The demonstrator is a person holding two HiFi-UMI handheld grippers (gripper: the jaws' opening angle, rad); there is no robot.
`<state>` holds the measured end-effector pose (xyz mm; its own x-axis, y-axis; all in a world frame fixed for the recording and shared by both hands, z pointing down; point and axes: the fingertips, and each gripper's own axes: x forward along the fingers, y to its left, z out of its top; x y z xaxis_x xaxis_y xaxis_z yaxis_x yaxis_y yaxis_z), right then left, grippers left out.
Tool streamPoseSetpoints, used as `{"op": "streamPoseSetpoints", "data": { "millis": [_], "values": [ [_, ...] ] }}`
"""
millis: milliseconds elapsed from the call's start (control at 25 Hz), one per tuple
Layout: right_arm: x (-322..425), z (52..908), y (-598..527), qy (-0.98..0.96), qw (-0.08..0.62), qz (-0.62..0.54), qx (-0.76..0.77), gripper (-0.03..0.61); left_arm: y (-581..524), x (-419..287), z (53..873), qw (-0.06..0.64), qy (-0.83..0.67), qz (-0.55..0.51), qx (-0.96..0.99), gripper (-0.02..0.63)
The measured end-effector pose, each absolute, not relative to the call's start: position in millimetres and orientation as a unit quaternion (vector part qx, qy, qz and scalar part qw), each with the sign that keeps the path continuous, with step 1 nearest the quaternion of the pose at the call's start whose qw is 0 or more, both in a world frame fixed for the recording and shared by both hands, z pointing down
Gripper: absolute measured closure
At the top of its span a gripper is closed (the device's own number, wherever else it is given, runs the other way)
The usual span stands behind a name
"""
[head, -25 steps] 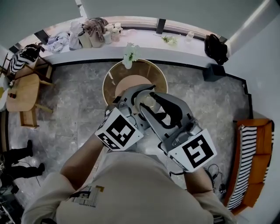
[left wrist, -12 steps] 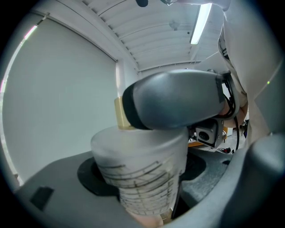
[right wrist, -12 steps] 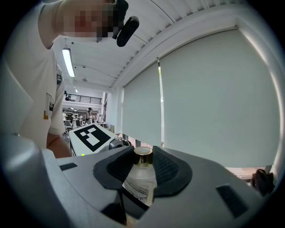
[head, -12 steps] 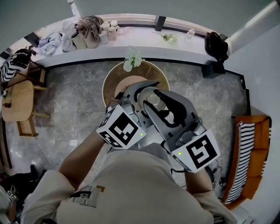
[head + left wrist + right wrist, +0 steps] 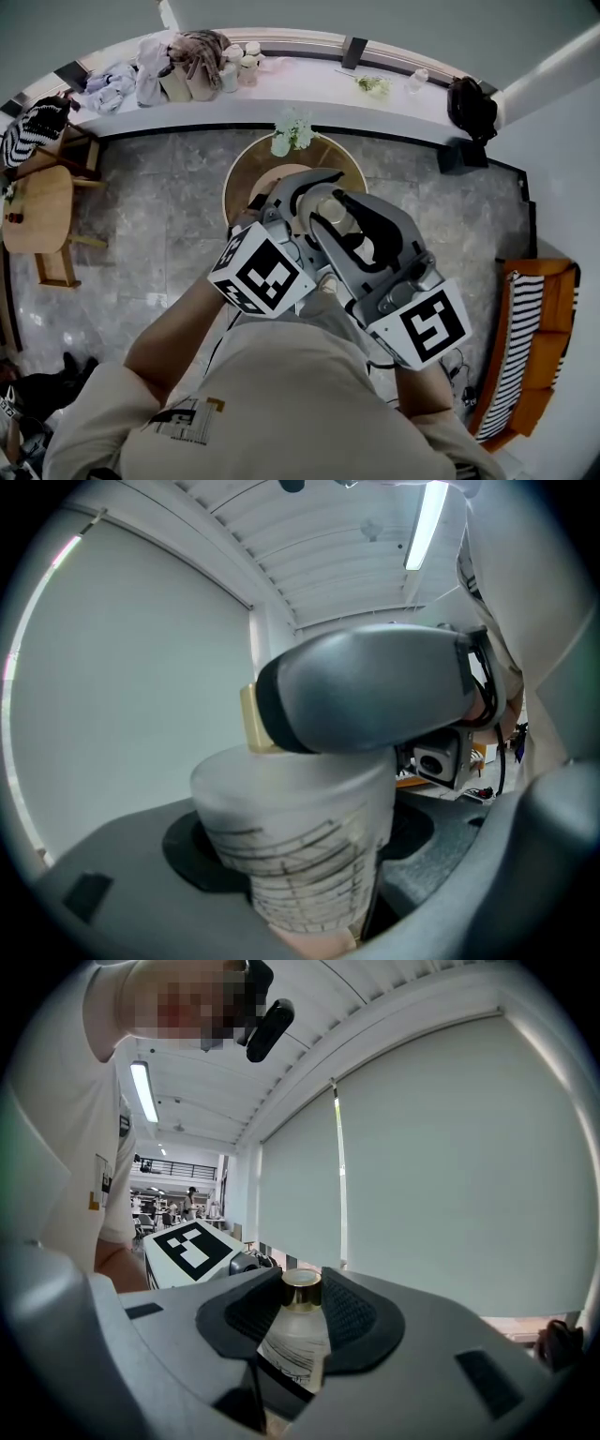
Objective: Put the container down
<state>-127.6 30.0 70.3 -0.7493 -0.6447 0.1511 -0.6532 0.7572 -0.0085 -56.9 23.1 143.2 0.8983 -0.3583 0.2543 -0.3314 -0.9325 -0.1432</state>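
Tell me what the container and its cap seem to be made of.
The container: probably frosted glass or plastic; its wall is cloudy, matte, with dark printed lines. The cap: metal or metal-coated plastic; polished gold with bright reflections.

My head camera sits high and looks straight down. It sees the person's shoulders, the left gripper (image 5: 307,192) and the right gripper (image 5: 349,225) close up. The round table (image 5: 246,169) and the floor (image 5: 159,216) are far below. The left gripper's camera is tipped up toward the ceiling (image 5: 328,555). It is very near the container (image 5: 300,855), which fills its middle. The right gripper's camera tips up too, toward a window blind (image 5: 441,1176). All three views share the container.
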Motion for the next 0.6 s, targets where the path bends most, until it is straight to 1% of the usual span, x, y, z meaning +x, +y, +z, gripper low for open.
{"op": "streamPoseSetpoints", "data": {
  "millis": [600],
  "values": [
    [-79,87,-4,-0.939,0.079,0.04,0.334,0.449,-14,-11,162,0.061,0.191,-0.161,-0.966,0.252]
  ]
}}
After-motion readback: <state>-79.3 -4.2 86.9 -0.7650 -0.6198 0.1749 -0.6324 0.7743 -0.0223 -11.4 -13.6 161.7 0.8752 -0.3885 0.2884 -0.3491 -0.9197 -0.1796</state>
